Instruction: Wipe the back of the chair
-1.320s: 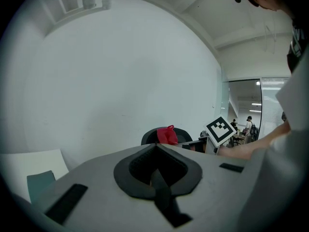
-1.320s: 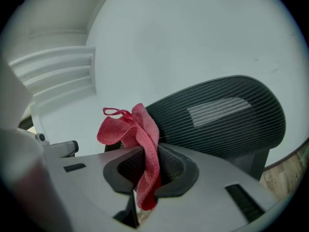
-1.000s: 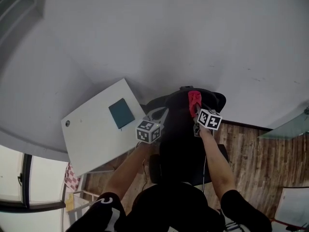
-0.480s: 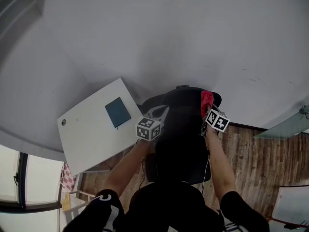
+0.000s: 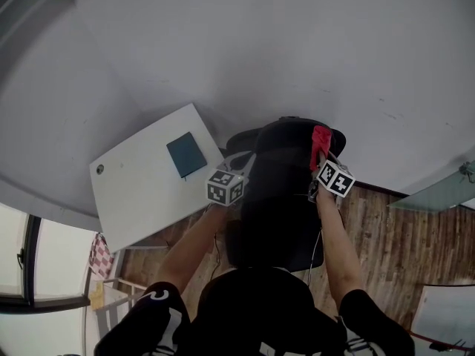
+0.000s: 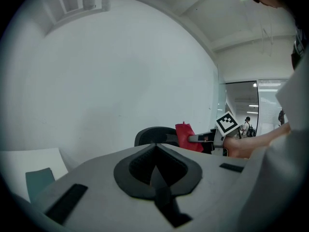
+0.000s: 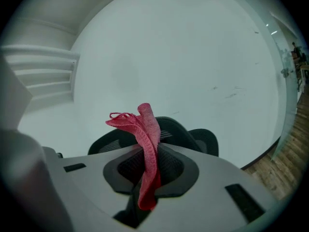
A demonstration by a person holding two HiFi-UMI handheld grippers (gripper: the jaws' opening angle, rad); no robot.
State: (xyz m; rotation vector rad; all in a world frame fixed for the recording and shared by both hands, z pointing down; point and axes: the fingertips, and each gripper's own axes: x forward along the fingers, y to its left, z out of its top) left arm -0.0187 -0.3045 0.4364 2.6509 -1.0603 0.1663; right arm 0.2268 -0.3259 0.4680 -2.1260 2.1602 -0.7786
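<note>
The right hand-held gripper (image 7: 148,170) clamped a red cloth (image 7: 146,139) at the chair's (image 5: 278,180) top, probably ready for wiping; the left hand-held gripper (image 6: 154,170), jaws together and empty, stood beside the chair.

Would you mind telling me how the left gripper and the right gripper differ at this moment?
The right gripper is shut on a red cloth; the left gripper is shut on nothing. The right gripper is by the upper right edge of the chair back, the left gripper by its left side. Both are shut and held beside it.
</note>
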